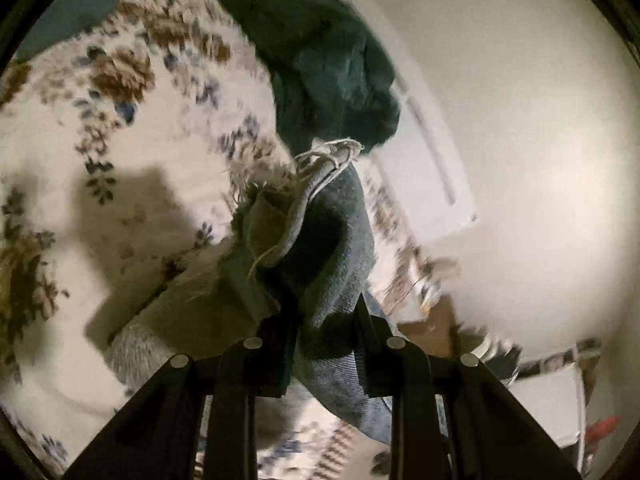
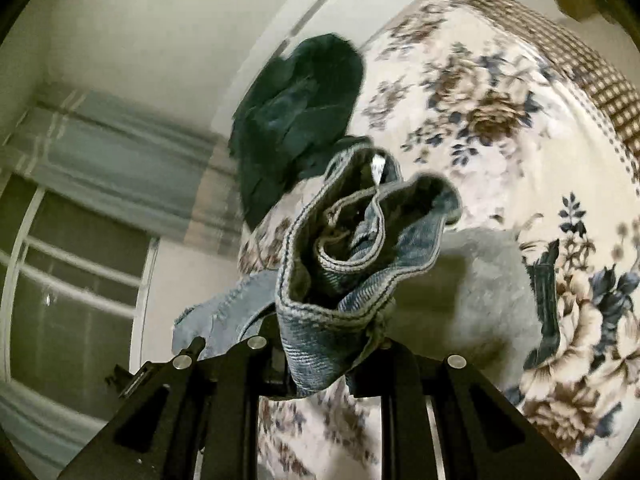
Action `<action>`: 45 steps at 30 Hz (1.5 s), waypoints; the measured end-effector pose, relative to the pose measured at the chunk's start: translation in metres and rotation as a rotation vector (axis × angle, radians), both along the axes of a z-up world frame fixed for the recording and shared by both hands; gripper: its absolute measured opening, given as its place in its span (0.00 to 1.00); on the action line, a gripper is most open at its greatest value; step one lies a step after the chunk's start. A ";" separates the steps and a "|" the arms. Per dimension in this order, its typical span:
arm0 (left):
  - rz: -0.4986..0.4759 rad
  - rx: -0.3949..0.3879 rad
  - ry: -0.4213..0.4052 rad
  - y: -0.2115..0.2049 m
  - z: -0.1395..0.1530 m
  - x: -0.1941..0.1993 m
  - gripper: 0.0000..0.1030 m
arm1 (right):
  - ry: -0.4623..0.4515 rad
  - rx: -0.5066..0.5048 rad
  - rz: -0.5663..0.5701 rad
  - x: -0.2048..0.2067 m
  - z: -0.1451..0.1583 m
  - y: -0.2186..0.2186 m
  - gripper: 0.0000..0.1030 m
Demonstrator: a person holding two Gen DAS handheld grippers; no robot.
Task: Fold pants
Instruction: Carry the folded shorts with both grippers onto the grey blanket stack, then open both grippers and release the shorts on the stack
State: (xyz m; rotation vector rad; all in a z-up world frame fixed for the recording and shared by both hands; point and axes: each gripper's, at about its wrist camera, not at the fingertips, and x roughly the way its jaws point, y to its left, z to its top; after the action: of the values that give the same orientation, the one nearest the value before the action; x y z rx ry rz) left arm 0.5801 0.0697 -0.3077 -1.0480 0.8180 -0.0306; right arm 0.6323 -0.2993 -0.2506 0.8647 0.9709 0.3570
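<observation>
A bed covered by a cream floral bedspread point(image 1: 132, 128) fills most of both views; its brown-and-white checked border point(image 2: 600, 80) runs along the bed's edge in the right wrist view. Beyond the bed stand a pale wall point(image 1: 520, 100) and, in the right wrist view, a white-framed window point(image 2: 80, 272) under a grey striped curtain point(image 2: 120, 160).

A dark green garment point(image 1: 332, 68) lies in a crumpled heap on the bedspread by the bed's far edge, next to the wall. Nearer, a grey fuzzy cloth point(image 2: 480, 280) rests on the bedspread, partly hidden behind the denim.

The blue denim pants point(image 2: 352, 264) are lifted off the bed and held between the two grippers. The right gripper point(image 2: 324, 364) has its jaws clamped on a bunched, rolled section with a stitched hem, a white label point(image 2: 378, 168) showing inside. The left gripper point(image 1: 324, 340) has its jaws clamped on another bunched part, where frayed whitish threads point(image 1: 332, 156) stick out from the raw edge above the fingers.
</observation>
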 end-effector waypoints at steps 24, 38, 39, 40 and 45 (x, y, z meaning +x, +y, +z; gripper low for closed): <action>-0.240 0.116 0.287 -0.027 -0.123 -0.051 0.25 | 0.245 -0.174 -0.127 -0.056 -0.189 -0.022 0.20; -0.358 0.648 0.272 -0.041 -0.058 -0.060 0.76 | 0.275 -0.663 -0.100 -0.086 -0.130 0.013 0.73; -0.370 0.686 0.257 -0.044 -0.049 -0.061 0.80 | 0.271 -0.716 -0.095 -0.091 -0.123 0.020 0.85; -0.379 0.709 0.243 -0.046 -0.044 -0.061 0.80 | 0.265 -0.756 -0.095 -0.096 -0.114 0.026 0.96; -0.406 0.807 0.185 -0.052 -0.004 -0.074 0.91 | 0.232 -0.877 -0.109 -0.121 -0.079 0.049 0.99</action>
State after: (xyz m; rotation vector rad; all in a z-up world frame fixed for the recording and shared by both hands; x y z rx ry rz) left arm 0.5059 0.0176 -0.3120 -0.1174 1.0731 0.0510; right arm 0.5108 -0.2507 -0.3298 0.1501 1.1457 -0.2710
